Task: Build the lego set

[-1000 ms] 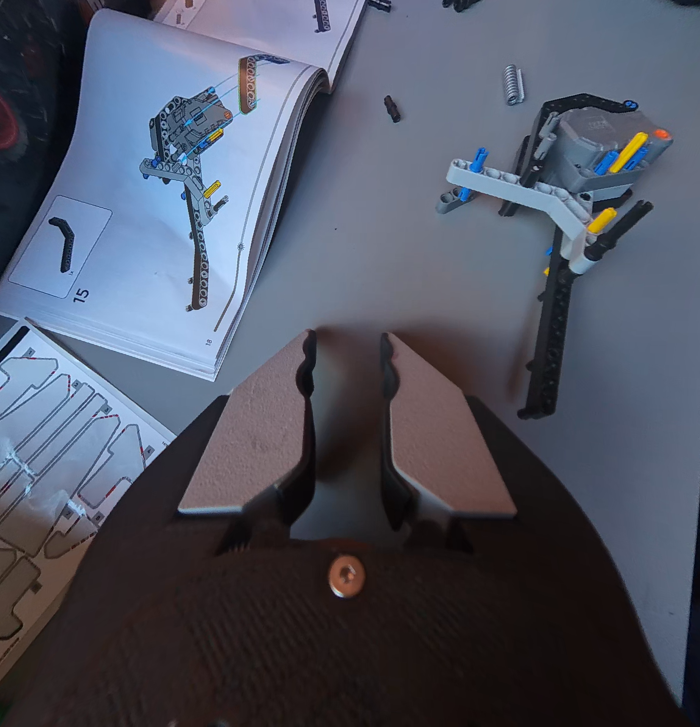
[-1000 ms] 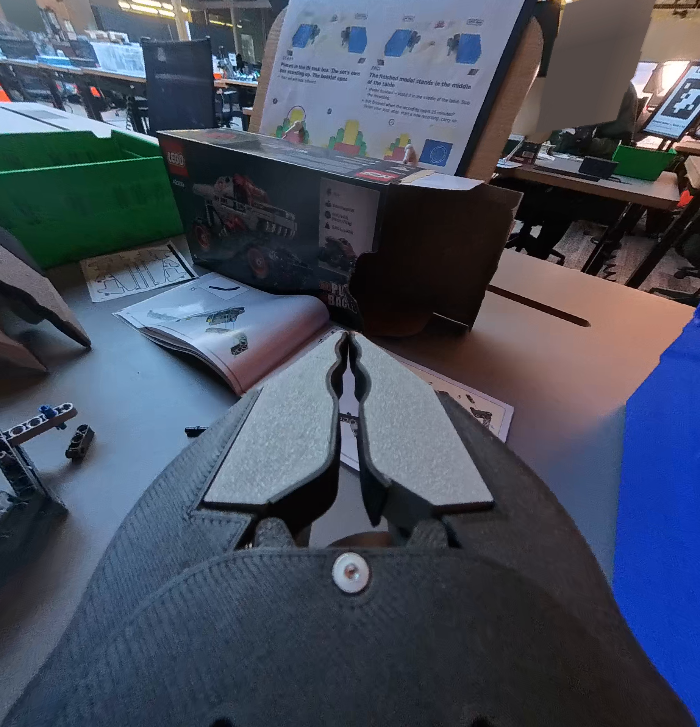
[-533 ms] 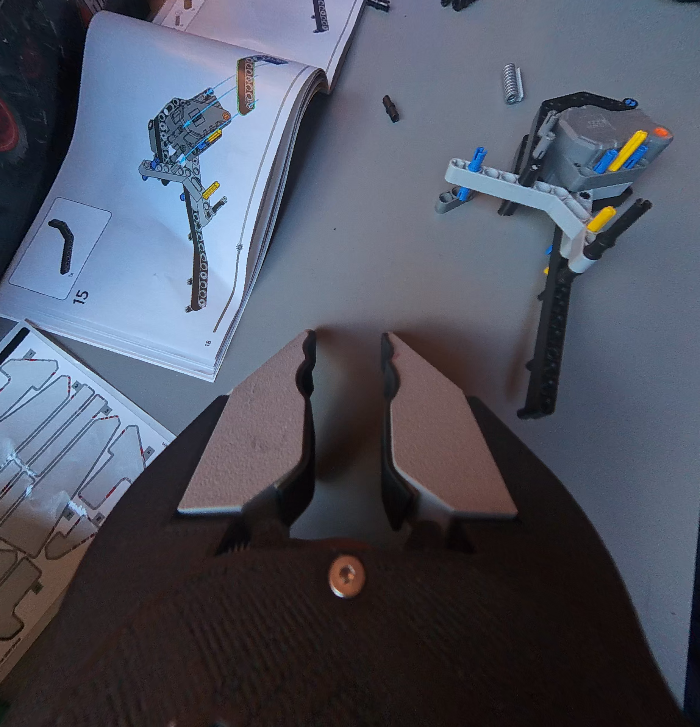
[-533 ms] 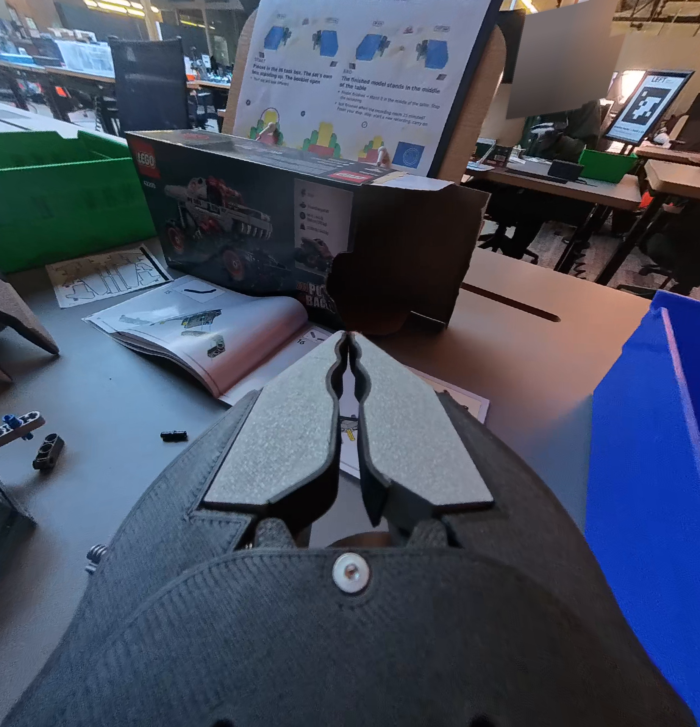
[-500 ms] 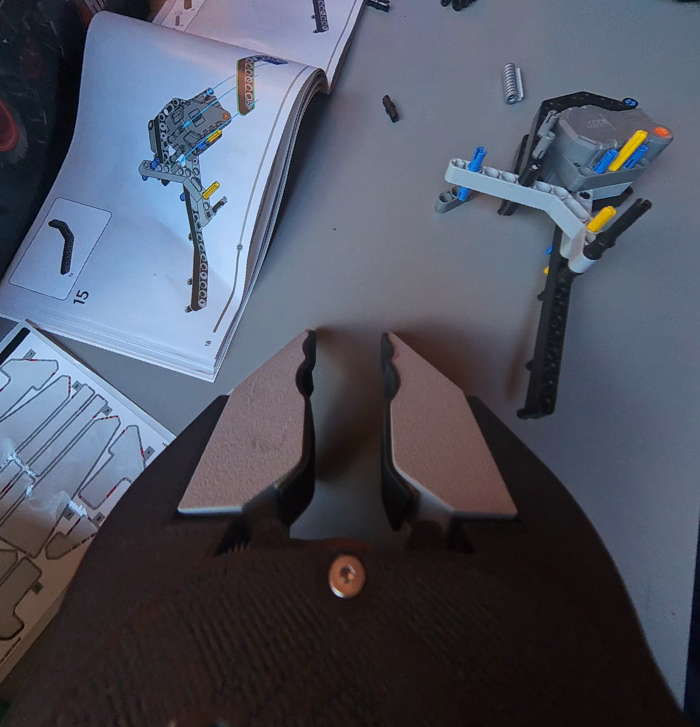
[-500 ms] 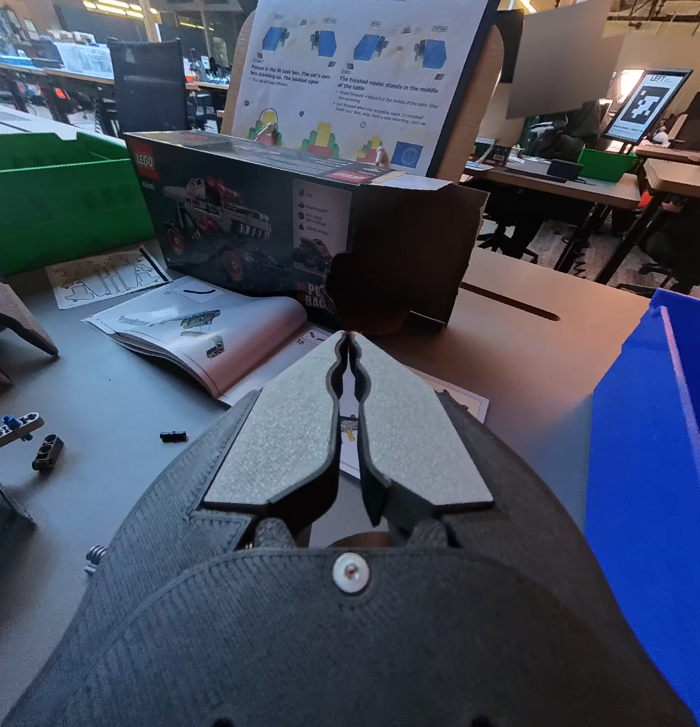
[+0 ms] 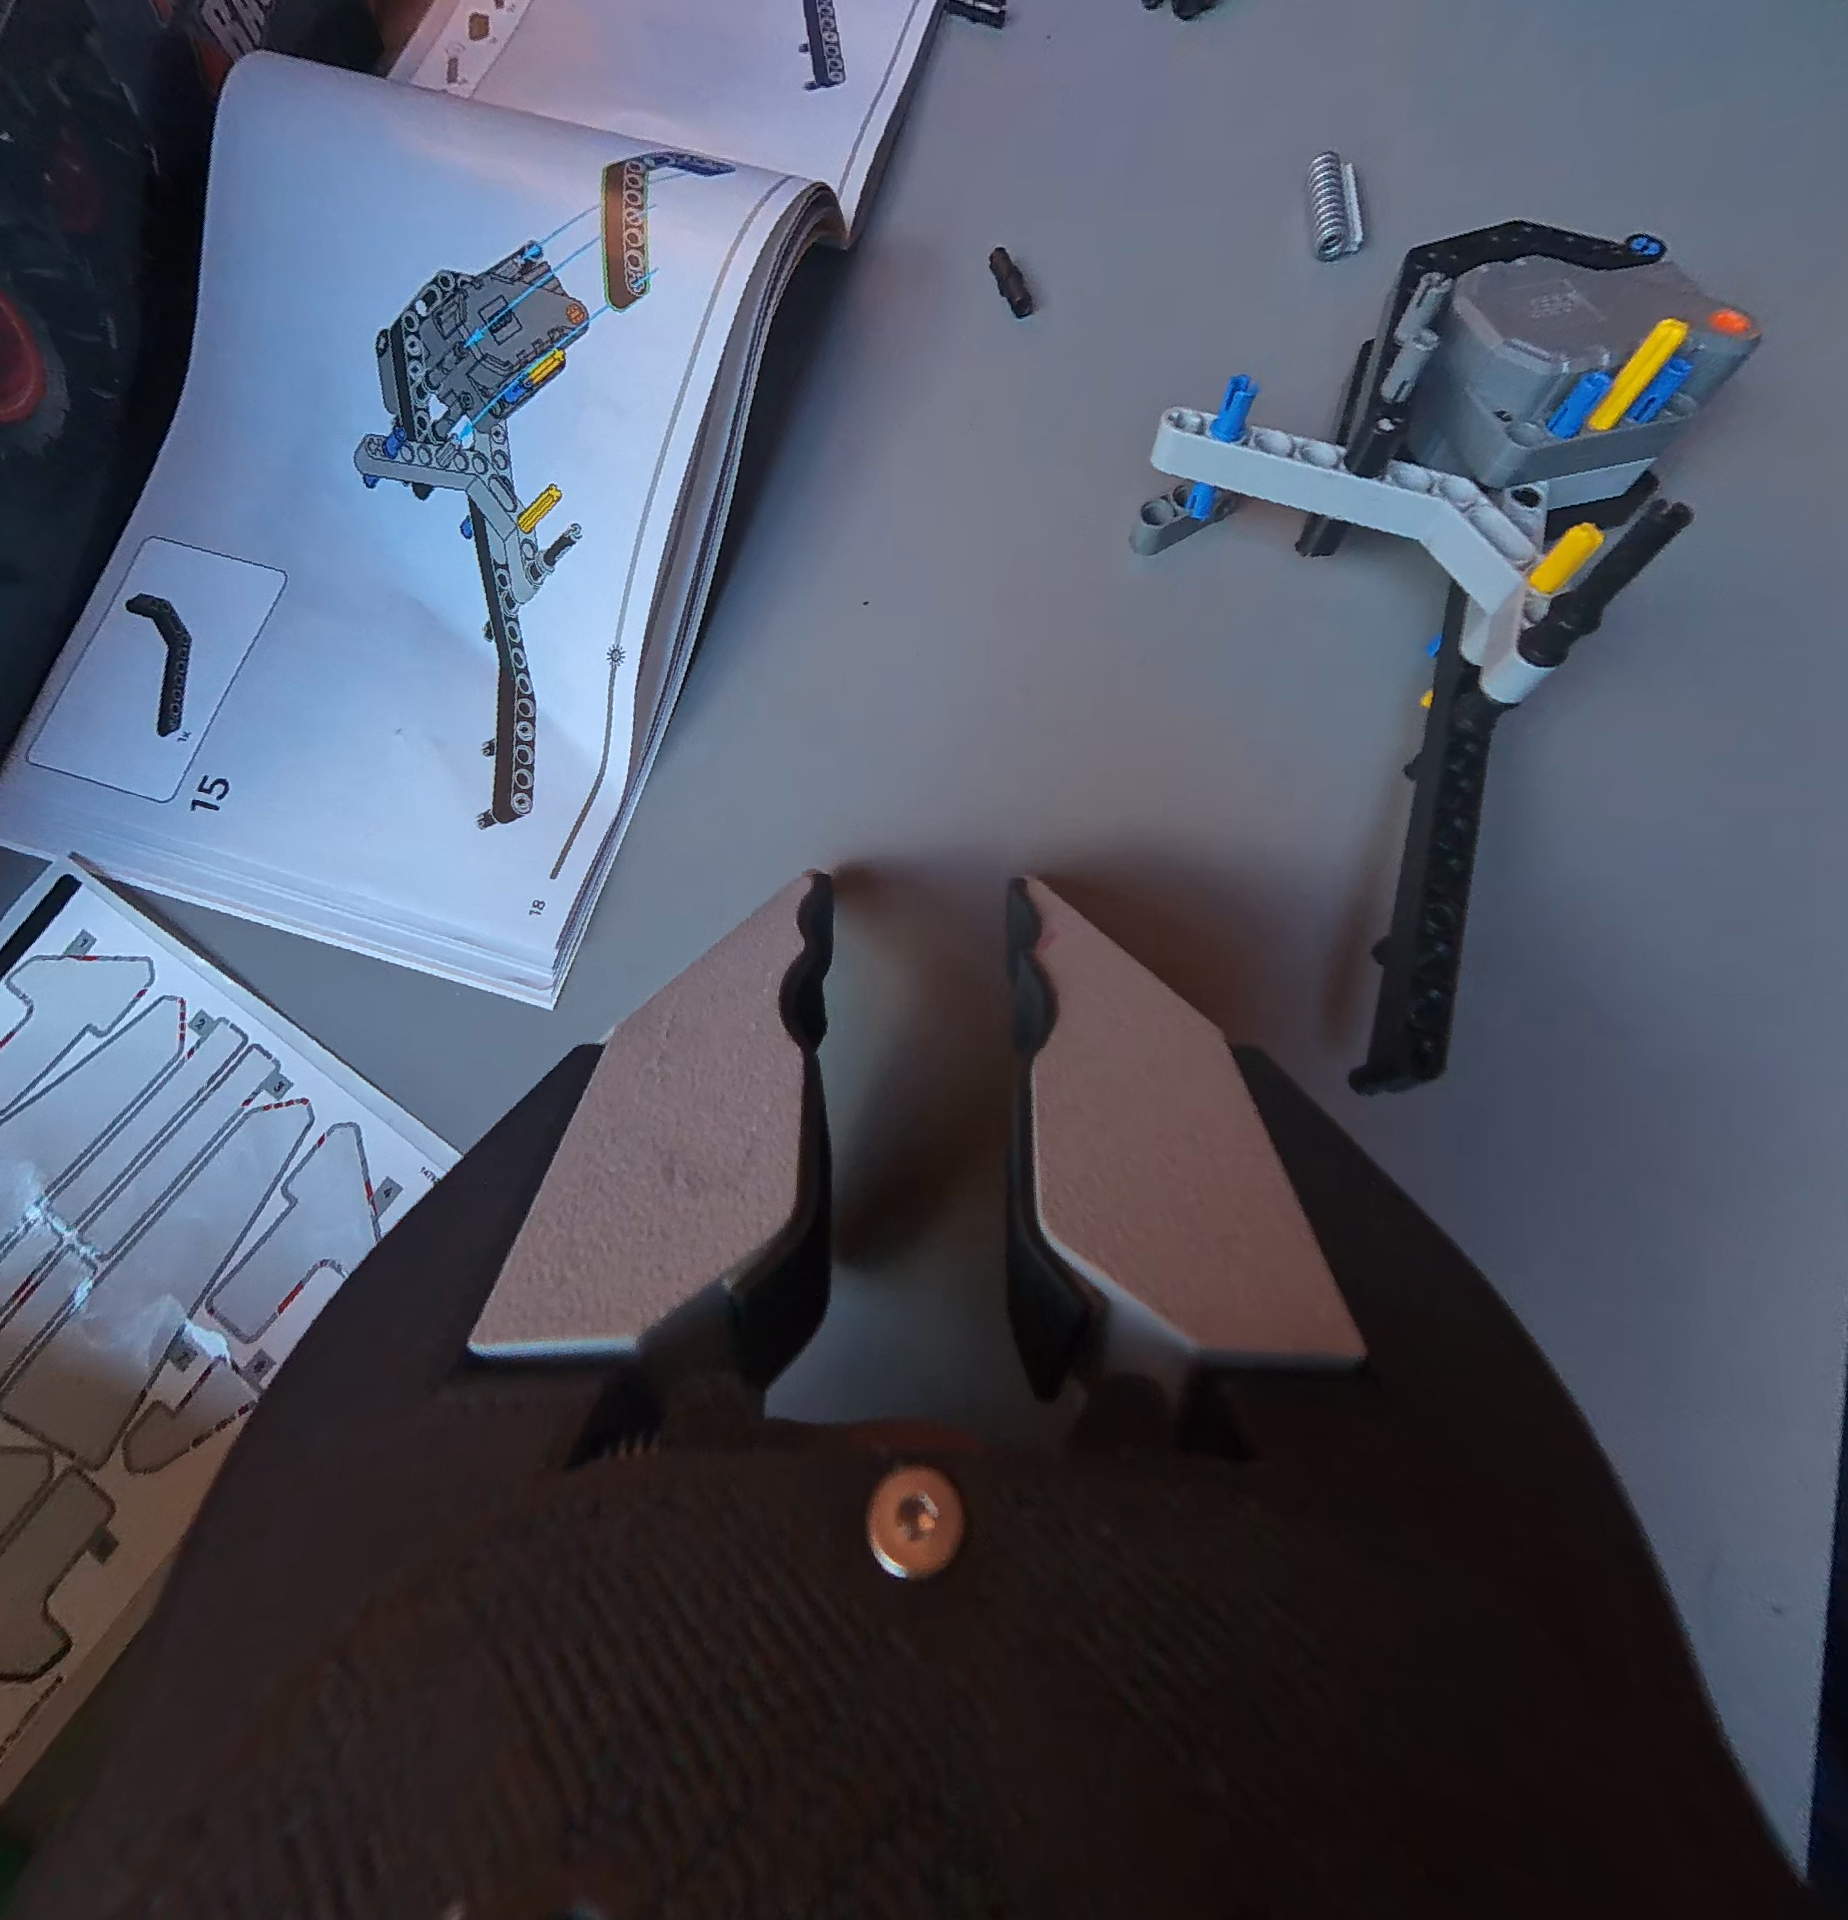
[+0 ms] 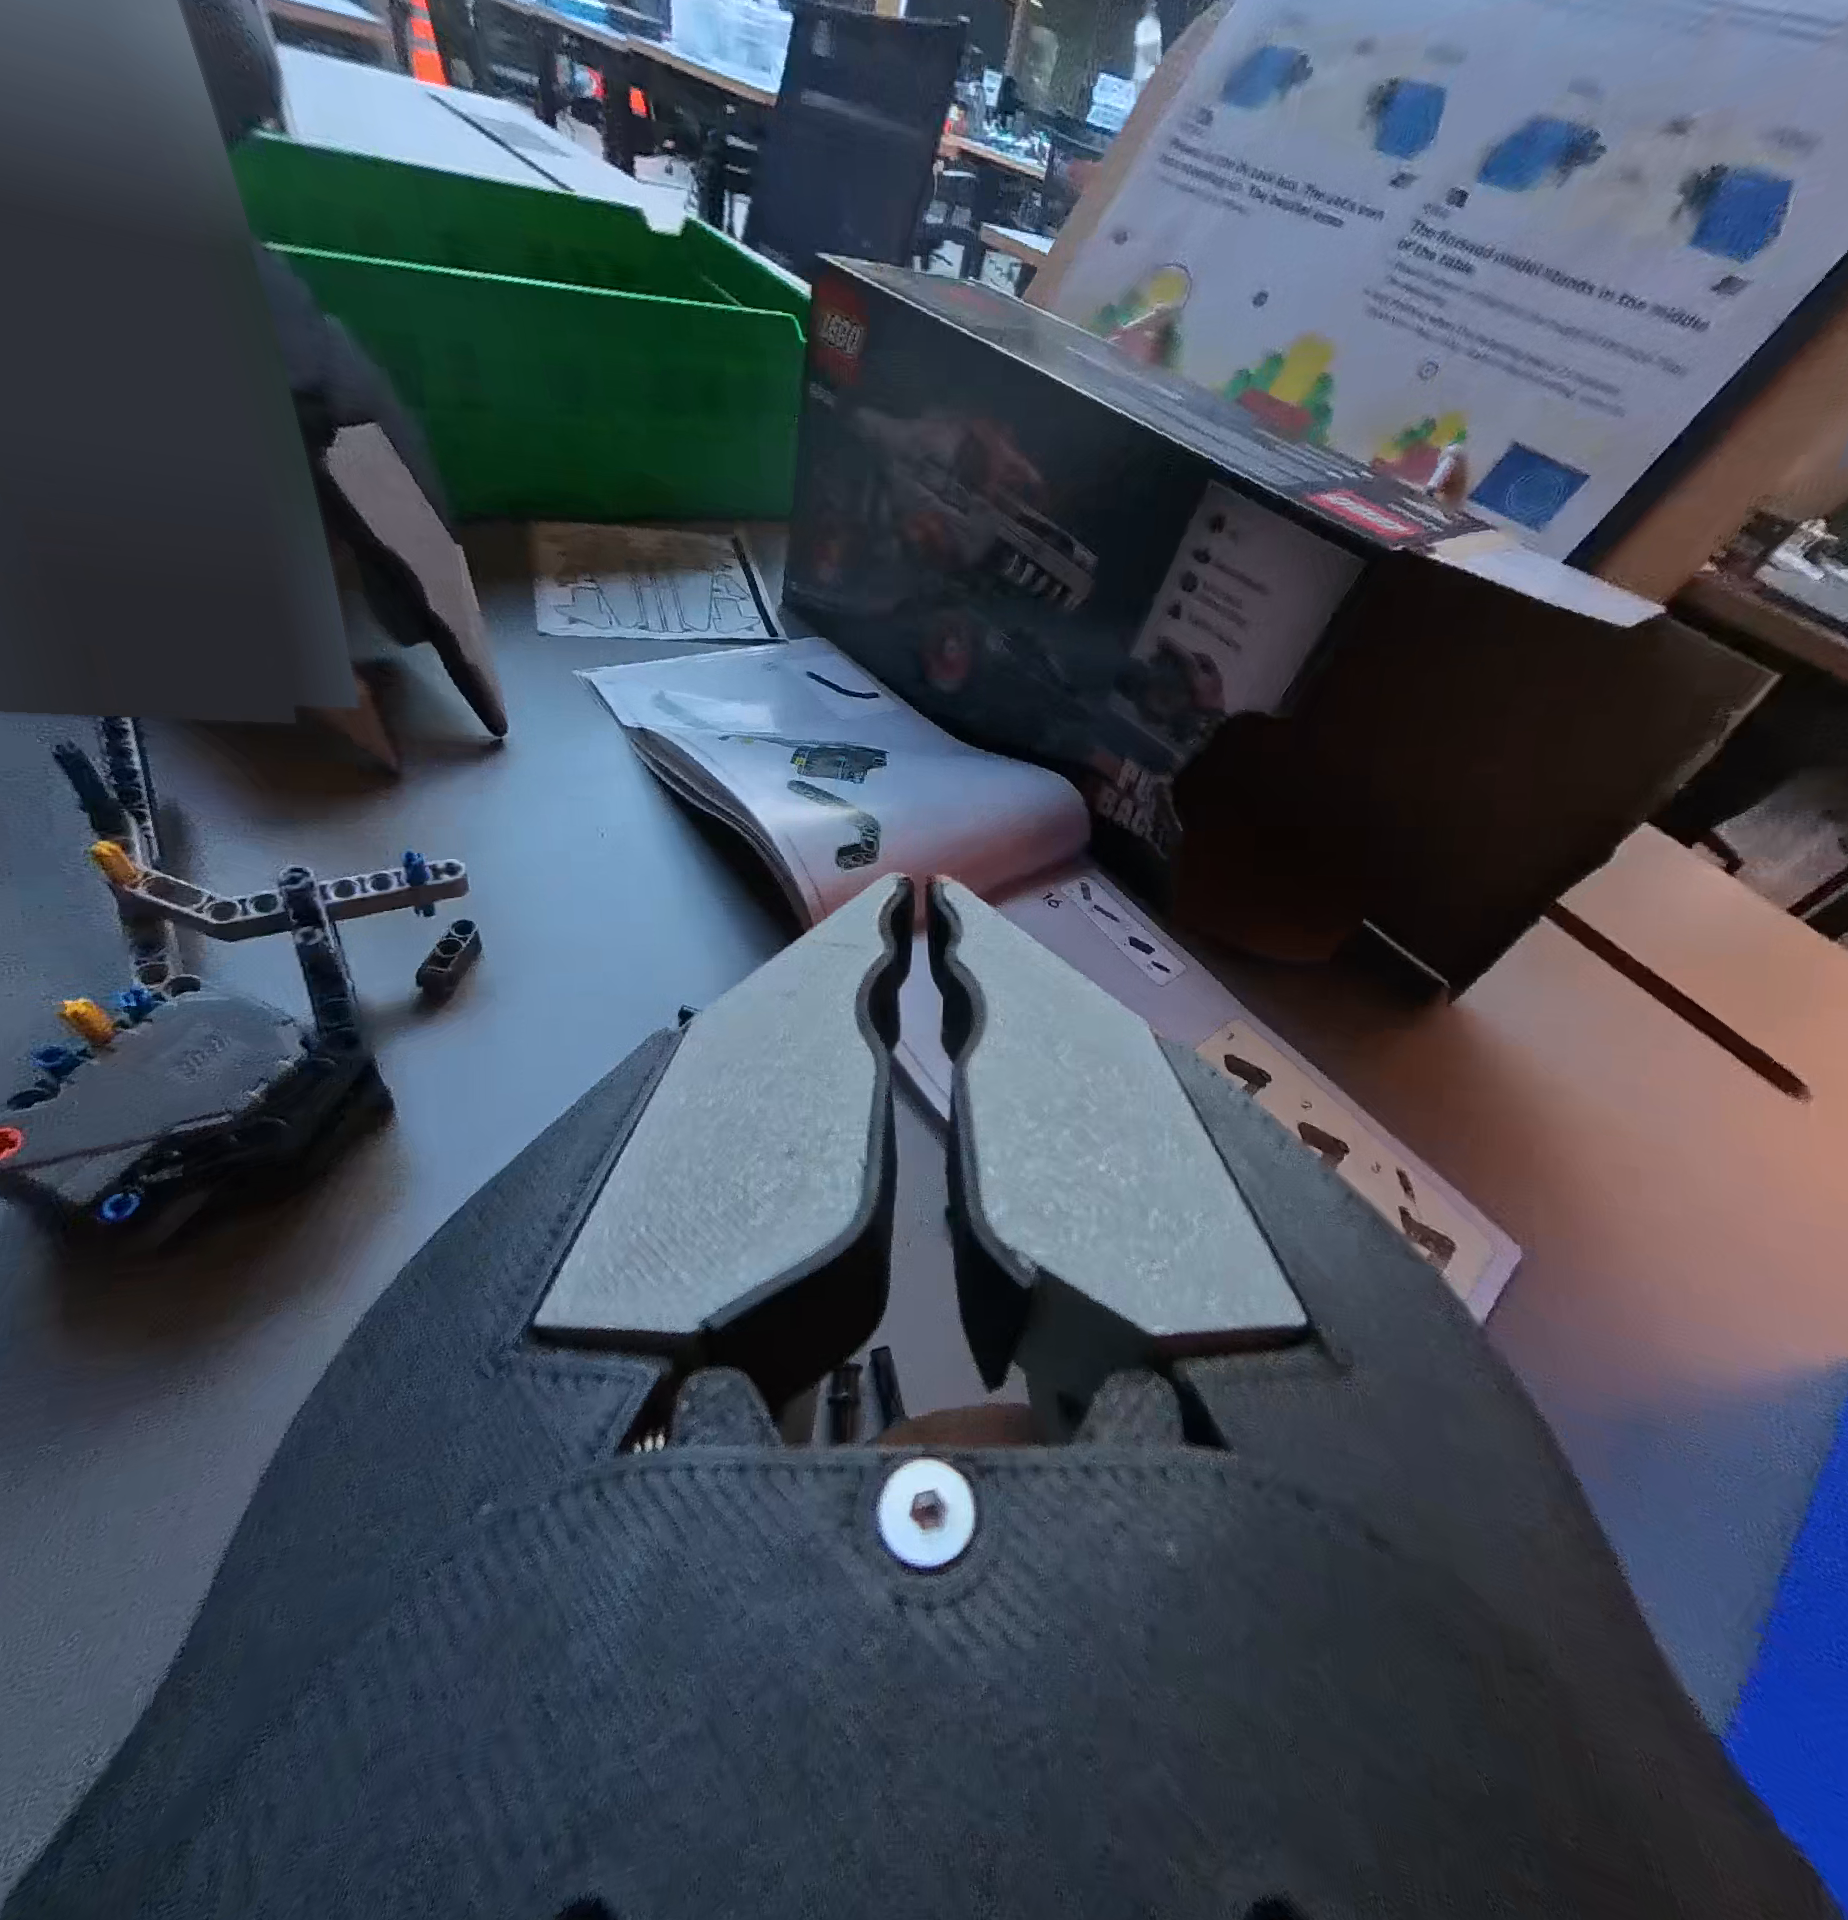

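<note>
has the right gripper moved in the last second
Yes. The right gripper has swung left: the lego box sits further right in its view, and the partly built model now shows.

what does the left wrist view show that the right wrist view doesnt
Only the left wrist view: a metal spring and a small black pin lying loose on the grey table, and the open left gripper with nothing between its fingers.

Only the right wrist view: a green bin, the set's box, an instruction poster, and the right gripper, nearly shut and holding nothing.

Both: the half-built model, the open booklet and the sticker sheet.
</note>
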Action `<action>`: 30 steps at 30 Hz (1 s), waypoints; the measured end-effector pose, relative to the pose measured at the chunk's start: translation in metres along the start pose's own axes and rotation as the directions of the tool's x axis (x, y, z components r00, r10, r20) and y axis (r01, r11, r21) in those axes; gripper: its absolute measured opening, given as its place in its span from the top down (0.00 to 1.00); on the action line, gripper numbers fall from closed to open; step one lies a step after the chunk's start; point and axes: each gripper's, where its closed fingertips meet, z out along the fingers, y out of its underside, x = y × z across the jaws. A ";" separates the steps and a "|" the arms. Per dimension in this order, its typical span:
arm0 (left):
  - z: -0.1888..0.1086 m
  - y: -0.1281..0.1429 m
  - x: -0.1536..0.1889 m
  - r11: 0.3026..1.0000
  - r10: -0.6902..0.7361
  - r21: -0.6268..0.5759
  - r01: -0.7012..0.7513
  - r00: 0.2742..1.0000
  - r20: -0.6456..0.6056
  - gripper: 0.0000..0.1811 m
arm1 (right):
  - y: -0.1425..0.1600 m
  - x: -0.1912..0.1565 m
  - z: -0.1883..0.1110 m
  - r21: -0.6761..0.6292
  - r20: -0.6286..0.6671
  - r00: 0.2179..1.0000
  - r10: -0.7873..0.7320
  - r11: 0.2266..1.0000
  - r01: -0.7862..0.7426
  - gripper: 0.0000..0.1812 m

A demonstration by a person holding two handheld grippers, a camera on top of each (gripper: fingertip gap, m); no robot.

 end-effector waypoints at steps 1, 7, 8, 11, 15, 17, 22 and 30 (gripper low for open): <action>0.000 0.000 0.000 1.000 -0.001 0.000 0.001 1.000 0.000 0.82 | 0.000 0.000 0.000 -0.004 -0.006 1.000 -0.005 1.000 0.005 1.00; 0.000 0.000 0.000 1.000 -0.006 -0.001 0.006 1.000 -0.004 0.82 | -0.002 0.004 -0.003 0.015 -0.007 1.000 0.024 1.000 -0.024 1.00; 0.000 0.000 0.000 1.000 -0.007 -0.001 0.007 1.000 -0.006 0.82 | -0.002 0.004 -0.003 0.014 -0.009 1.000 0.016 1.000 -0.016 1.00; 0.000 0.001 0.000 1.000 -0.010 -0.001 0.010 1.000 -0.010 0.82 | -0.003 0.008 -0.004 0.018 -0.051 0.999 -0.013 1.000 0.014 1.00; 0.000 0.001 0.000 1.000 -0.011 -0.001 0.011 1.000 -0.010 0.82 | -0.015 0.030 -0.016 0.088 -0.166 0.986 0.017 0.996 -0.002 1.00; 0.000 0.001 0.000 1.000 -0.013 -0.001 0.013 1.000 -0.011 0.82 | -0.018 0.042 -0.024 0.122 -0.218 0.975 0.053 0.992 -0.026 1.00; 0.000 0.001 0.000 1.000 -0.013 -0.001 0.013 1.000 -0.012 0.82 | -0.021 0.069 -0.041 0.185 -0.344 0.930 0.126 0.981 -0.064 1.00; 0.000 0.001 0.000 1.000 -0.014 -0.001 0.014 1.000 -0.013 0.82 | 0.016 0.101 -0.044 0.075 -0.468 0.855 0.223 0.974 -0.213 1.00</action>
